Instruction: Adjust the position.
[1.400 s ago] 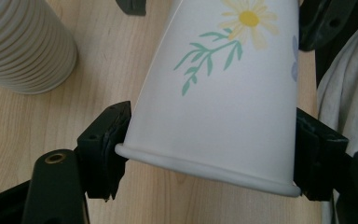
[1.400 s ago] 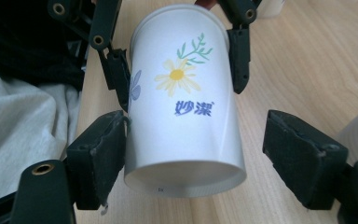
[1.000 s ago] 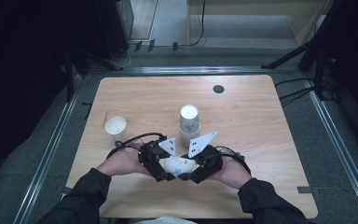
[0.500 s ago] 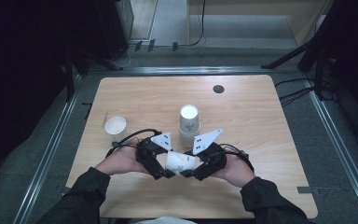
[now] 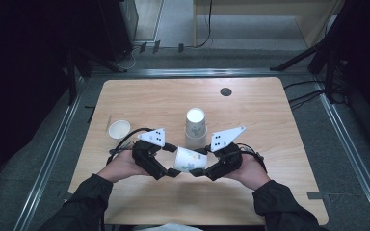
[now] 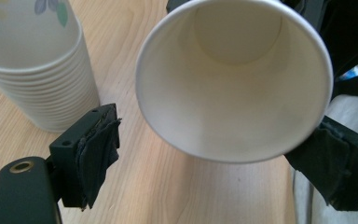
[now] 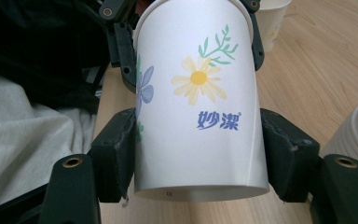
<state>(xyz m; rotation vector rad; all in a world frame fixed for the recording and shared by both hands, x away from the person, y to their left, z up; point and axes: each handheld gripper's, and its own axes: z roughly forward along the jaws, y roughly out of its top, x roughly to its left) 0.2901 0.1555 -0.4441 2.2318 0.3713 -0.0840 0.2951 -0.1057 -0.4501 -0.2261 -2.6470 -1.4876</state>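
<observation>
The right gripper (image 7: 199, 154) clamps the paper cup (image 7: 198, 100) near its base, holding it sideways above the table (image 5: 270, 125). The left gripper (image 6: 223, 154), whose jaws have just been opening, stands clear of the rim. A harder squeeze could crush the thin wall, or a swing could topple the stack of cups (image 5: 195, 127) nearby.

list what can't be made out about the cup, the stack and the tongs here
- Held paper cup: high view too small for its print; the right gripper view hides its mouth.
- Cup stack: top cut off by the left gripper view's upper edge, so its count is unclear.
- Left tongs: right pad partly behind the cup rim and cut by the edge.
- Lone cup: contents too small to tell in the high view.
- Right tongs: pad faces hidden by the cup.
</observation>
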